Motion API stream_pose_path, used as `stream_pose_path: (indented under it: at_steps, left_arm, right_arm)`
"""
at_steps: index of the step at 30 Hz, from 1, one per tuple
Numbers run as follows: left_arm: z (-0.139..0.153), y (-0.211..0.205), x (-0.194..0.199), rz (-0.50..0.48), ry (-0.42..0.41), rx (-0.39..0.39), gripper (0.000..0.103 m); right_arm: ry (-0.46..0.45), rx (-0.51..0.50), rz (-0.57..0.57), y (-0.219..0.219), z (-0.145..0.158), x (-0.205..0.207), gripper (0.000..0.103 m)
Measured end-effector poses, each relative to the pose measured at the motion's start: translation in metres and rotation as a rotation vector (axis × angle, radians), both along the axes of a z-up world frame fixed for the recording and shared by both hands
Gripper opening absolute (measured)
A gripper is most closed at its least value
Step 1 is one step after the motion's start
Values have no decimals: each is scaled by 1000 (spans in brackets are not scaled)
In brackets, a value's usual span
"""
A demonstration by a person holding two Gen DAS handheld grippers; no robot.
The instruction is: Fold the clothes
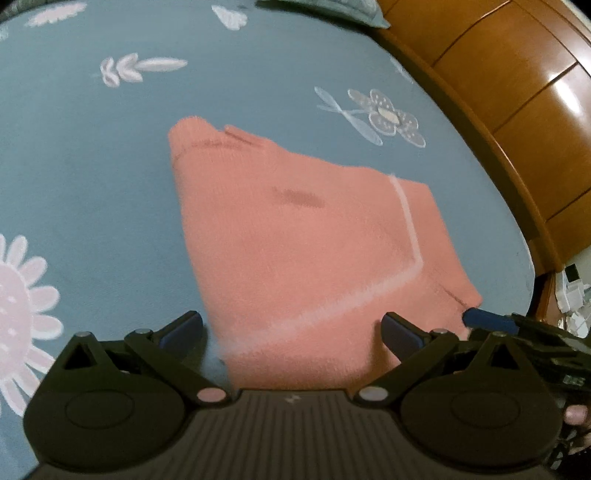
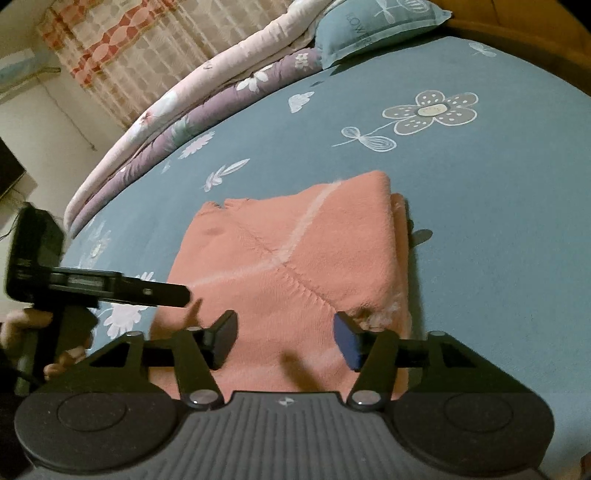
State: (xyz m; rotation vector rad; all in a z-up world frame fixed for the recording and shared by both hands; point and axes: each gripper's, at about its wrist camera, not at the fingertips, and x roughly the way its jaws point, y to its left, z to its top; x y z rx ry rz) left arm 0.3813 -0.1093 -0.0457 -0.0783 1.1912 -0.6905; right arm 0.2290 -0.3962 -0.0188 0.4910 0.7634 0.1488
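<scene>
Black tongs frame the bottom of both views as 2 hand-held grippers hang over a salmon-pink sweater (image 2: 288,258) on a bed. Left gripper (image 1: 291,332): its 2 fingers stand spread wide, pinching nothing, with the near edge of the knit lying between and below them. Right gripper (image 2: 284,339): also spread apart and empty, poised above the sweater's near end; its right fingertip sits close to a frayed pale patch at the edge, though whether it touches the cloth cannot be told.

The sweater lies on the blue flowered bedsheet (image 2: 480,206), near the side of the bed by the wooden headboard (image 1: 517,110). It is already doubled: in the right wrist view an upper layer rests on a lower one along its right side, with a seam and a pale stripe crossing the top. Motion blur softens the left wrist view.

With both tools open and low over the near hem, the stance would suit either taking hold for another fold or letting go of one just laid; these pictures do not settle which. A rolled quilt (image 2: 192,118) and a pillow (image 2: 369,29) sit well apart at the bed's far edge, leaving the sheet around the garment free for folding. A hand (image 2: 22,325) grips the left tool's handle.
</scene>
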Motion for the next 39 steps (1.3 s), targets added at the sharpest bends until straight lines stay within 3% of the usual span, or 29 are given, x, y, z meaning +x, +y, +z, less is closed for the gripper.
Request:
stream_pose_path:
  at_steps: [4, 7, 11, 17, 19, 28, 35, 39]
  left_arm:
    - [-5, -1, 2, 5, 25, -5, 102]
    - [-10, 3, 6, 34, 69, -39, 102]
    - [-23, 8, 9, 60, 150, -86, 102]
    - [-26, 12, 6, 68, 170, -116, 102]
    - [-26, 12, 9, 71, 178, -124, 102]
    - [-33, 13, 36, 149, 241, -222, 102]
    - [-47, 35, 15, 192, 328, -344, 102]
    - [-52, 37, 12, 238, 328, -390, 102]
  right_arm:
    - [-25, 4, -18, -9, 9, -4, 90]
    - [-38, 15, -34, -16, 14, -6, 91]
    - [28, 157, -83, -45, -17, 7, 91]
    - [111, 318, -65, -61, -56, 29, 93]
    - [126, 342, -39, -61, -63, 38, 101]
    - [115, 371, 37, -55, -70, 101, 103]
    - [130, 402, 59, -55, -73, 84, 103]
    - [131, 409, 67, -51, -75, 80, 103]
